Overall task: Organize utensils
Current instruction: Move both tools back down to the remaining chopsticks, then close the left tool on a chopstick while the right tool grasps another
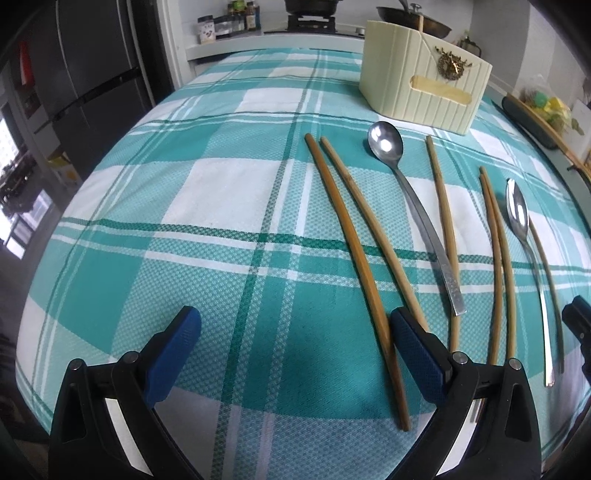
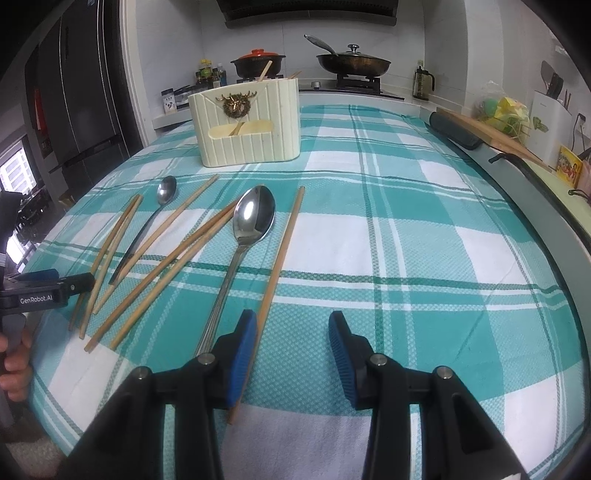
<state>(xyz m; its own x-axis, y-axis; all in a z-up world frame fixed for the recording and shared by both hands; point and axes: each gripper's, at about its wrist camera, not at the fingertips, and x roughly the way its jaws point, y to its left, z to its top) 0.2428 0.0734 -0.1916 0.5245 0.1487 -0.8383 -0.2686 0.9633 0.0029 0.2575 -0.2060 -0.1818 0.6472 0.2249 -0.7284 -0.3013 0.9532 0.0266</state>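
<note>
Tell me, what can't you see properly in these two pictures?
- Inside of the cream utensil holder: right wrist view, its front wall hides how much it holds.
- Near end of one chopstick: left wrist view, a blue finger pad of the left gripper covers it.
- Near end of the spoon handle: right wrist view, hidden behind the right gripper.
- Spice jar labels: left wrist view, too small.

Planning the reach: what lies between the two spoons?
Three chopsticks: one beside the small spoon, a touching pair near the large spoon; right wrist view.
</note>
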